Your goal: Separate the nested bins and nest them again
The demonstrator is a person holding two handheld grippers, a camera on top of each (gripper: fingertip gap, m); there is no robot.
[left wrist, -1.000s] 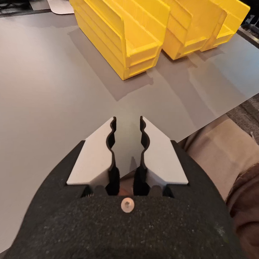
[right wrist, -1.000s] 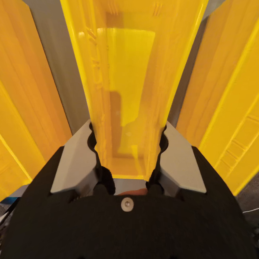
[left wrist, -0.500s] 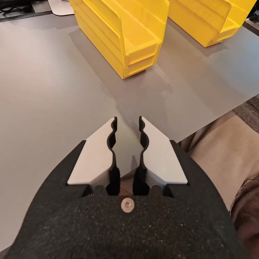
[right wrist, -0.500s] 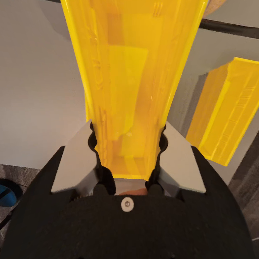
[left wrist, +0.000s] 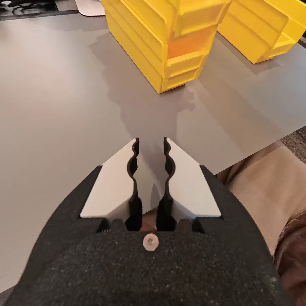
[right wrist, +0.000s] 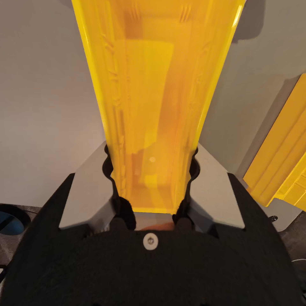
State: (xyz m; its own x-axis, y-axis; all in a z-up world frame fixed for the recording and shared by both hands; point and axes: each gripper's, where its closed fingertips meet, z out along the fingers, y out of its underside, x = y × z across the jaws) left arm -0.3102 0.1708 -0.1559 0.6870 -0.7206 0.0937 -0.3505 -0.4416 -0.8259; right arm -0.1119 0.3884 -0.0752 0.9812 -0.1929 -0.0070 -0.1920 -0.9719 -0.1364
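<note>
A long yellow plastic bin (right wrist: 149, 102) sits clamped between the right tongs (right wrist: 151, 165), apparently lowering into the nested yellow bin stack (left wrist: 154, 49) on the grey counter (left wrist: 58, 86). Another yellow bin (left wrist: 258, 31) stands beside. The left tongs (left wrist: 151, 142) hover narrowly parted, empty.
</note>
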